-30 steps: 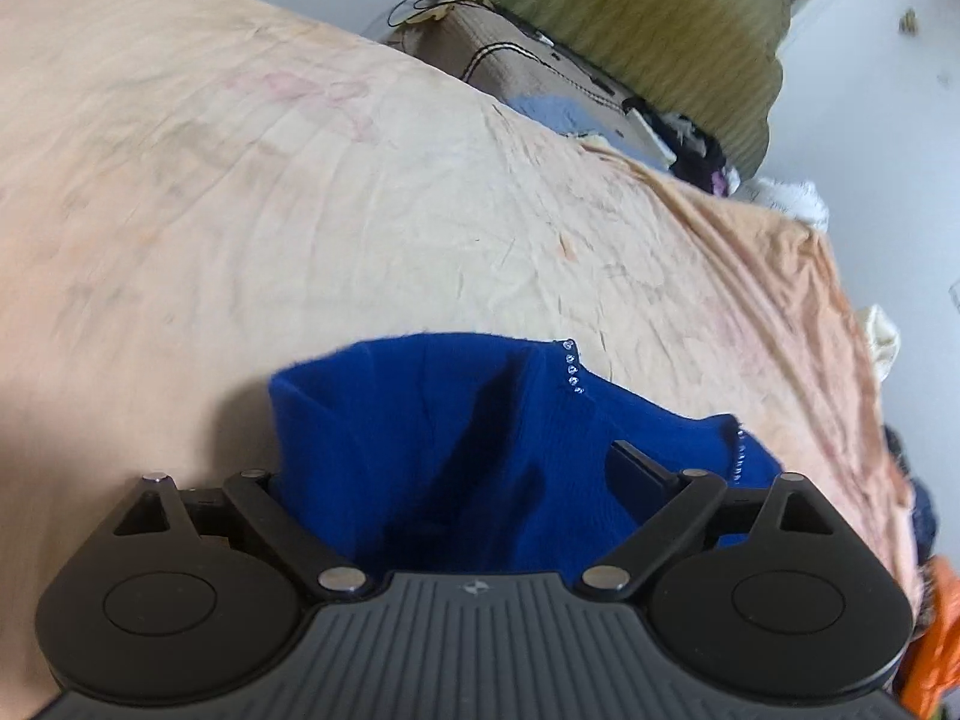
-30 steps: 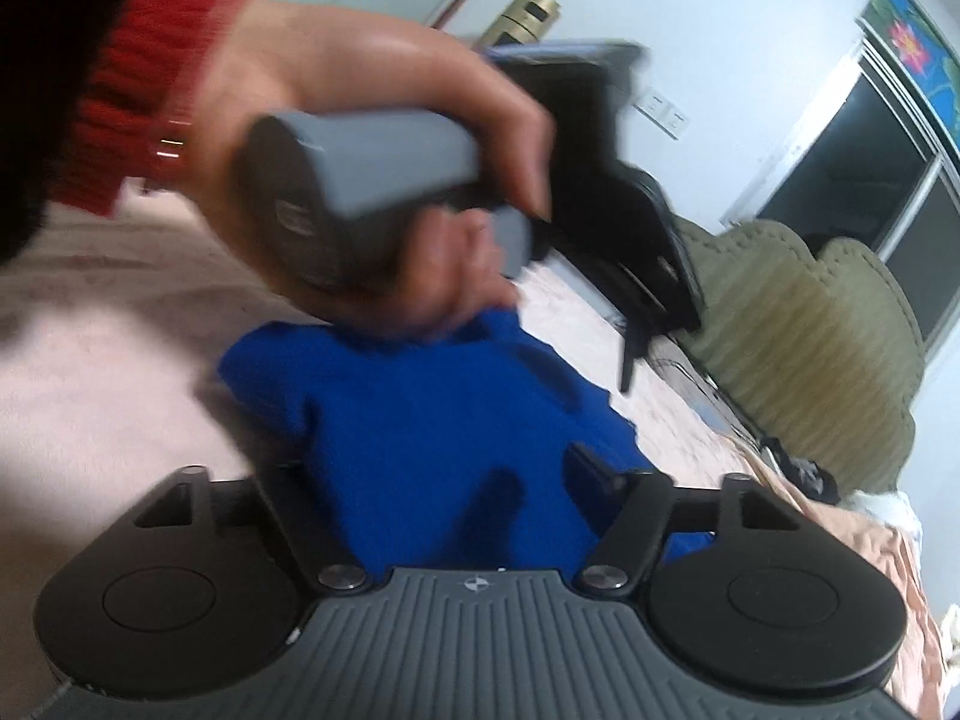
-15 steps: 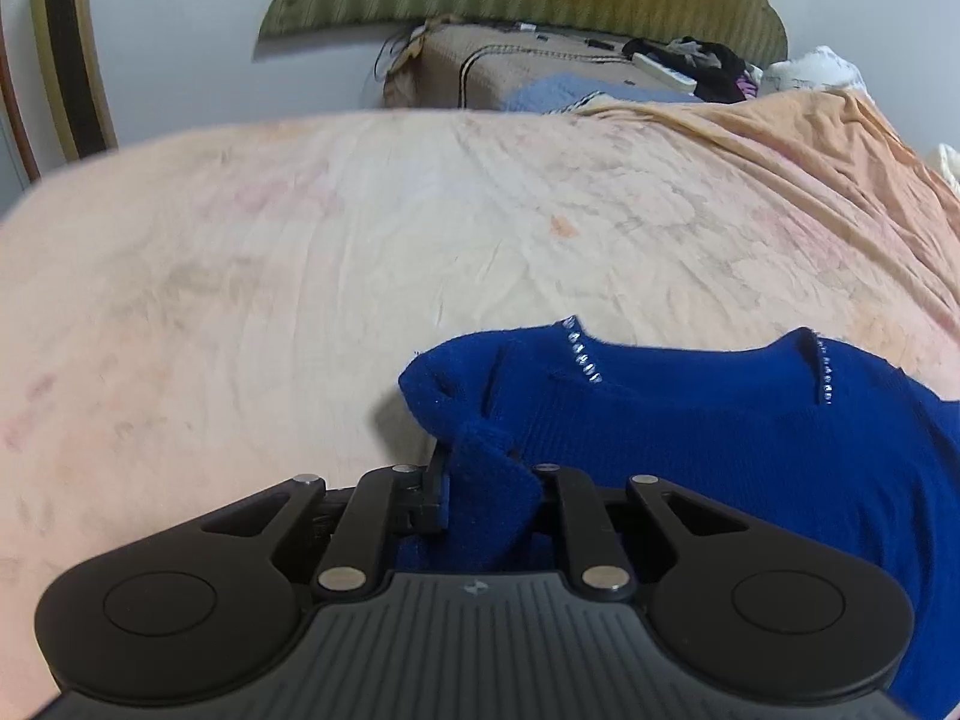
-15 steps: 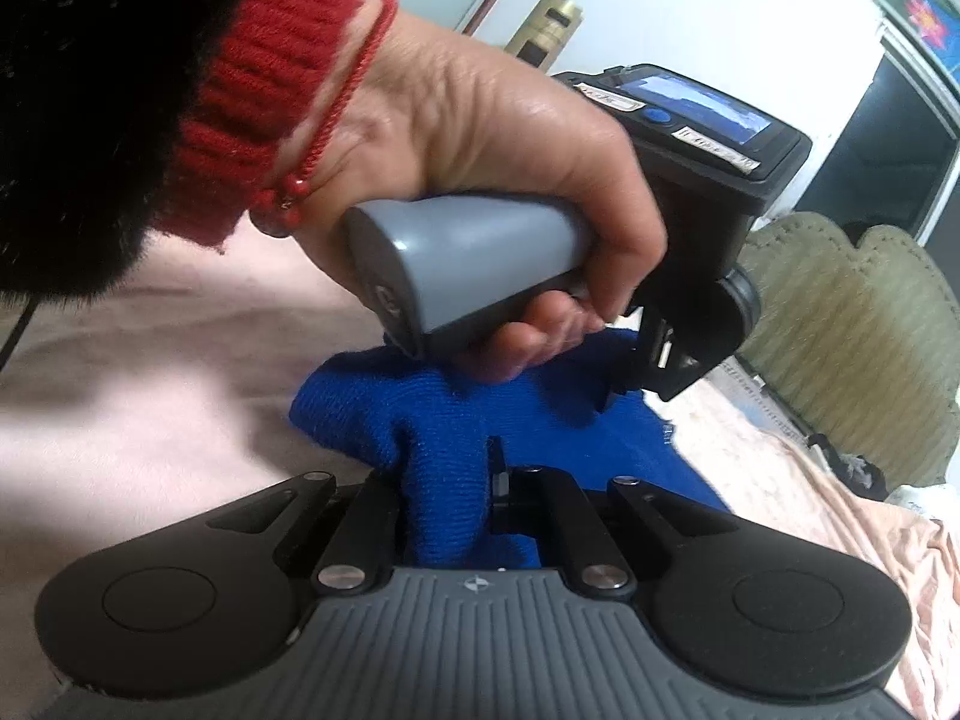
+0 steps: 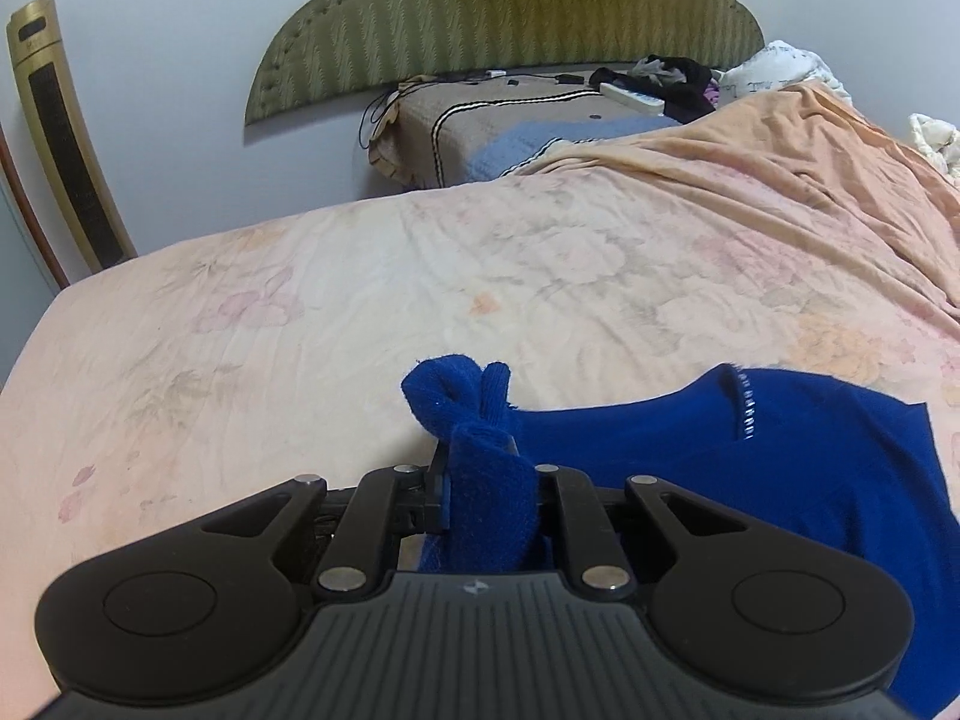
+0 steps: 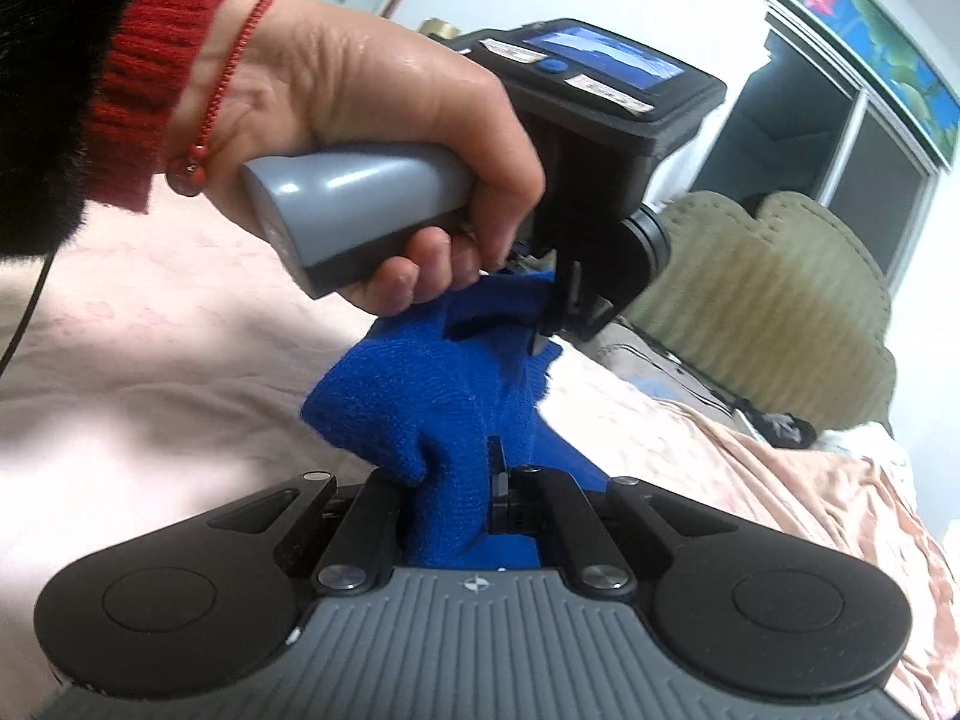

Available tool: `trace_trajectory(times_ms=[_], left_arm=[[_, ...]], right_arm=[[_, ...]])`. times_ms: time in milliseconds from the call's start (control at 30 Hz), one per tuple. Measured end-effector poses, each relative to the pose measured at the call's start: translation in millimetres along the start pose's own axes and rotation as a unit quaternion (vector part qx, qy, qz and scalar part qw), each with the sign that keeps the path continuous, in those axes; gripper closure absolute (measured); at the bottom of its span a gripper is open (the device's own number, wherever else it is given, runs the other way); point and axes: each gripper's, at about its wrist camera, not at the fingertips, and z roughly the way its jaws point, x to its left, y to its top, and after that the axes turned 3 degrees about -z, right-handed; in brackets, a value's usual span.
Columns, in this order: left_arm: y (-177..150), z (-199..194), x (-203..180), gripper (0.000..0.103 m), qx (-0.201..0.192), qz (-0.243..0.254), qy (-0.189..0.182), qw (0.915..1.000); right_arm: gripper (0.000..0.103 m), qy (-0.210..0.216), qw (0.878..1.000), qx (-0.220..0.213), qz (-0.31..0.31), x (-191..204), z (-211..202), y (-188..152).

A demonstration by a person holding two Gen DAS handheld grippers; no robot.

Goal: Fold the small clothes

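L gripper (image 5: 480,480): fingers are clenched on a bunched edge of the blue knit (image 5: 780,450). A rolled wad of fabric sticks up just ahead of the fingertips; more cloth is packed between the fingers and down to the gripper body. The rest of the knit is spread flat on the sheet (image 5: 300,330) to the right of the fingers, w/ a short row of small studs (image 5: 746,414) seen at a seam. Ahead of the fingers the sheet is wrinkled and faintly flower-printed. Further ahead: a brown pillow (image 5: 480,126) w/ a cable at its left end, a green headboard (image 5: 510,12) on the wall, dark clothes (image 5: 678,81) ahead-right. A gold tower fan (image 5: 66,138) stands far left of the fingers. An orange blanket (image 5: 810,168) is heaped to the right.

R gripper (image 6: 474,486): fingers are clenched on another fold of the knit (image 6: 420,396), which rises in a ridge just ahead of the tips. The view ahead is largely blocked by the left hand (image 6: 384,120), which is wrapped around the grey handle (image 6: 354,204) of the L gripper. A red cuff (image 6: 150,72) and red string bracelet (image 6: 228,72) are seen at the wrist. The L gripper's fingers are seen biting the far end of the same ridge; the cloth is stretched between both grippers, lifted off the sheet. A window (image 6: 840,138) is seen ahead-right, beyond the headboard.
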Motion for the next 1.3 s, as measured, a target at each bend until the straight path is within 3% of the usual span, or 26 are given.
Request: trace_trajectory(times_ms=[400, 800, 1067, 1133, 1167, 1200, 1267, 1300], left_arm=[[10.7, -4.1, -71.6, 0.089, -0.010, 0.025, -0.023, 0.9994], [10.5, 12.0, -154.1, 0.094, -0.008, 0.074, -0.056, 0.9956], [13.6, 19.4, -143.4, 0.090, 0.023, 0.036, -0.085, 0.9955], [16.3, 16.3, -136.2, 0.077, 0.021, 0.019, -0.094, 0.9952], [17.8, 14.3, -133.2, 0.057, 0.018, 0.010, -0.096, 0.9951], [19.1, 10.5, -128.0, 0.026, 0.007, -0.004, -0.101, 0.9949], [20.6, 1.9, -120.8, 0.012, -0.020, -0.021, -0.104, 0.9942], [21.0, -3.5, -116.5, 0.012, -0.035, -0.030, -0.108, 0.9931]], right_arm=[[0.096, -0.042, 0.998, 0.008, 0.052, -39.9, -31.6, -31.7], [0.096, -0.064, 0.987, 0.045, 0.139, -91.2, -32.4, -77.2], [0.096, -0.012, 0.972, 0.073, 0.224, -113.7, -26.6, -101.0], [0.096, 0.002, 0.965, 0.078, 0.251, -121.6, -22.4, -107.7], [0.096, 0.008, 0.960, 0.080, 0.268, -123.2, -23.4, -110.3], [0.096, 0.017, 0.953, 0.083, 0.291, -128.4, -22.6, -114.4], [0.094, 0.042, 0.934, 0.091, 0.344, -138.9, -20.0, -125.0], [0.081, 0.058, 0.921, 0.097, 0.373, -146.4, -17.0, -131.8]])
